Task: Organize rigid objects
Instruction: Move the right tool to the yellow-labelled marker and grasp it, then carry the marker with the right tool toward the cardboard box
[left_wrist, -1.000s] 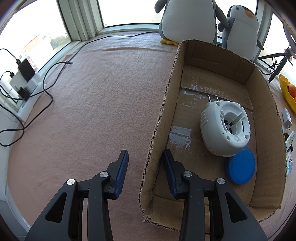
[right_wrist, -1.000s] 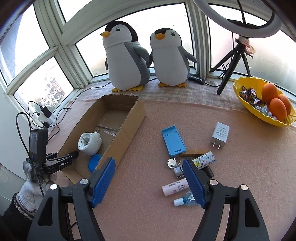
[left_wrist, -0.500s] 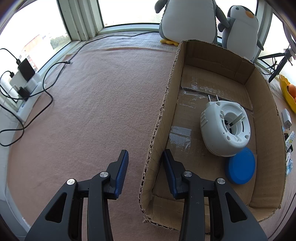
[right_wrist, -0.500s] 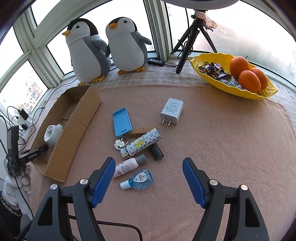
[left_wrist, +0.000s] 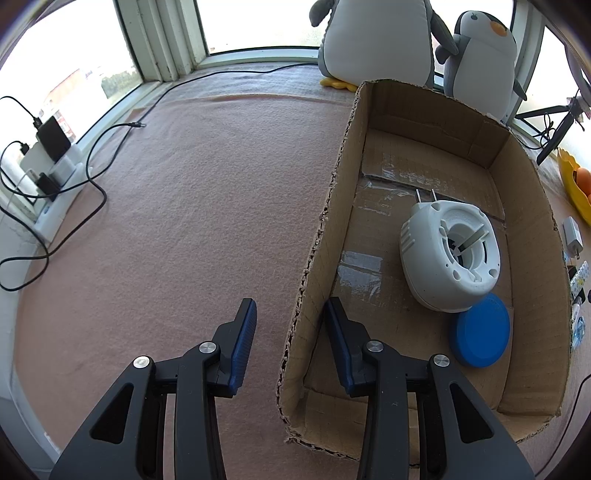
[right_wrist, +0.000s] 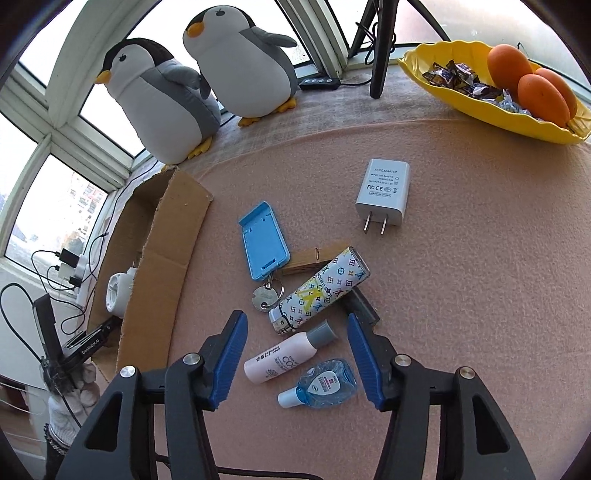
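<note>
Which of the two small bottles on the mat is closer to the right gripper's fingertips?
The white bottle with the grey cap: it lies between the open right gripper fingertips. The clear blue sanitizer bottle lies lower, nearer the gripper's body.

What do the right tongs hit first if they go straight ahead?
Most likely the pink-white tube and the blue sanitizer bottle, both lying between the open right tongs. Height above the cloth is unclear.

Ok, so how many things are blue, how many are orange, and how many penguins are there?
Blue: 3, the phone stand, the little bottle and the round lid in the box.
Orange: 3 oranges.
Penguins: 2.
Total: 8.
</note>
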